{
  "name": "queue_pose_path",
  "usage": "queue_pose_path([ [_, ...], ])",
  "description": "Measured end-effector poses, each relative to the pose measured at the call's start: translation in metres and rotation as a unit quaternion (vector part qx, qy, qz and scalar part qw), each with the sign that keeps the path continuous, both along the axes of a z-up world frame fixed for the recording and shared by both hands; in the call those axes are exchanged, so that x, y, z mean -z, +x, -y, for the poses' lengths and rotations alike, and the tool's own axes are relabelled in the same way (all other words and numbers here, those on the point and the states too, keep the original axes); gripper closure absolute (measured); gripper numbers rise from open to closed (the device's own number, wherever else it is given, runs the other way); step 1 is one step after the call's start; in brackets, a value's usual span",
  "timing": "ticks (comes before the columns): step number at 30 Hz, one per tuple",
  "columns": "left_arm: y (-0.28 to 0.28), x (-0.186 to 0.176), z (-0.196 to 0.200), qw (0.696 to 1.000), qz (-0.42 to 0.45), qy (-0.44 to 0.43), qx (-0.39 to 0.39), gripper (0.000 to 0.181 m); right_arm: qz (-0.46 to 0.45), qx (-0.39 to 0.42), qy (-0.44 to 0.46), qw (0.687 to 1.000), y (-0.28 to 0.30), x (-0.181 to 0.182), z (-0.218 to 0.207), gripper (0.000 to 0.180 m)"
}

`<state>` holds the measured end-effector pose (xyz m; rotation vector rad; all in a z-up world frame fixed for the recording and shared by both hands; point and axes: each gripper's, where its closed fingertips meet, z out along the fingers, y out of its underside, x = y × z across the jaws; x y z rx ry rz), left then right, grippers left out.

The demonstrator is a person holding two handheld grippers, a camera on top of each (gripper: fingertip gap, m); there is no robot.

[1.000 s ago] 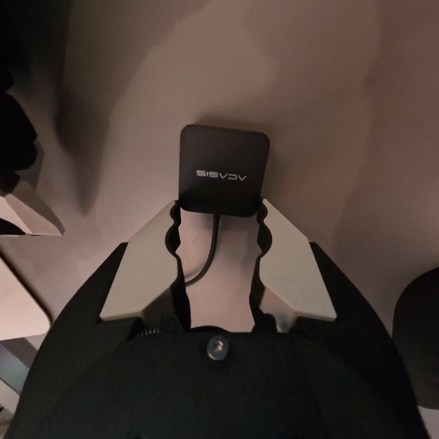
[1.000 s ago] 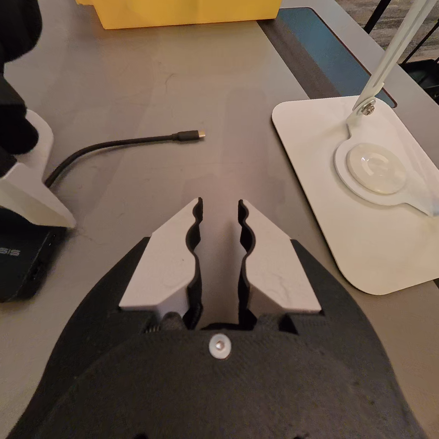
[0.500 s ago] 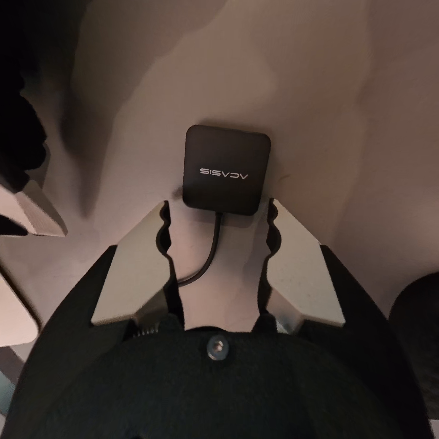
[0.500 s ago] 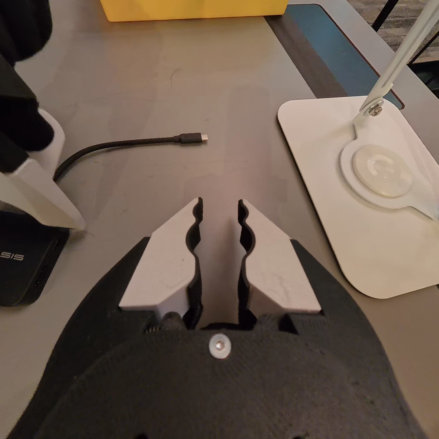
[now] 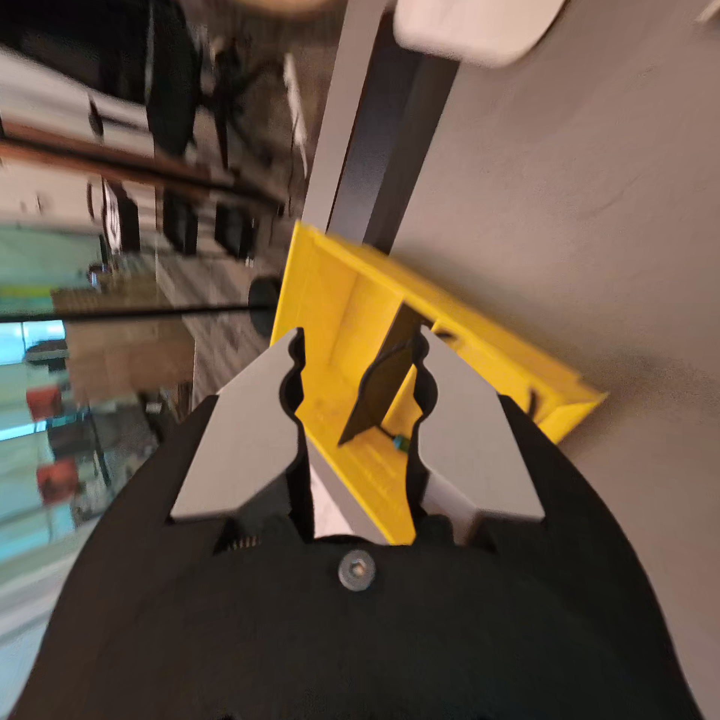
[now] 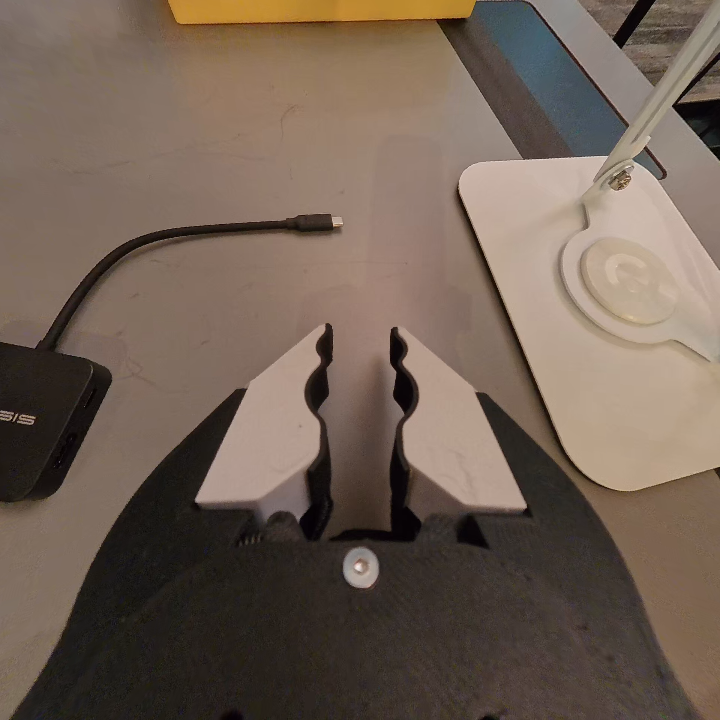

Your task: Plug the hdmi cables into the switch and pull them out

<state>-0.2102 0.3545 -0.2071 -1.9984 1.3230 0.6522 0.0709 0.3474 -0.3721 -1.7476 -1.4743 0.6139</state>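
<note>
Right wrist view: right gripper [image 6: 361, 339] hovers low over the grey matte tabletop [image 6: 233, 117], its white fingers [image 6: 280, 420] parted with nothing between them. Flat black square switch [image 6: 39, 428] lies at the left edge of the frame, ports on its side facing the gripper, nothing plugged into those that show. Its short black attached cable [image 6: 156, 241] curves away across the table and ends in a small loose metal-tipped plug [image 6: 315, 223], well apart from the gripper. White flat lamp base with round button [image 6: 545, 350] sits to the right; bottom edge of a yellow plastic bin [image 6: 323, 11] at the far side.

Left wrist view, blurred and rolled sideways: left gripper [image 5: 360, 343] is open and empty, pointed at the yellow bin's open compartments. A dark flat panel [image 5: 383, 389] stands inside like a divider, and a thin dark wire with a small greenish piece [image 5: 399, 444] lies on the bin floor; too blurred to say what it is.

Step, as I judge it: fetching, with the left gripper going to the bin for an HDMI cable. No HDMI cable clearly shows, no plugging done yet. Next move calls for closing on a connector body in the bin, bringing it to the switch, lining it up square with a side port; the right gripper likely has to brace the light switch so it doesn't slide.
</note>
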Motion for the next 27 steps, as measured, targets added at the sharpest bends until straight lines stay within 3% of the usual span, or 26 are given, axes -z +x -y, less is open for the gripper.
queue_pose_path([
  [1,-0.023,0.009,-0.006,1.000,-0.015,-0.009,-0.021,0.126,0.000,0.000,0.001,1.000,0.000,0.000,0.000,0.152],
  [6,-0.081,0.070,-0.023,0.993,-0.054,-0.075,-0.067,0.125,0.002,0.000,0.002,1.000,0.000,0.000,0.000,0.152],
  [15,-0.093,0.111,-0.047,0.991,-0.071,-0.089,-0.074,0.162,0.003,0.000,0.003,1.000,0.000,0.001,0.000,0.152],
  [21,-0.096,0.105,-0.046,0.993,-0.067,-0.060,-0.070,0.167,0.004,-0.001,0.003,1.000,0.000,0.001,0.000,0.152],
  [27,-0.107,0.069,-0.044,0.993,-0.072,0.018,-0.088,0.175,0.005,-0.001,0.003,1.000,0.000,0.001,0.000,0.152],
])
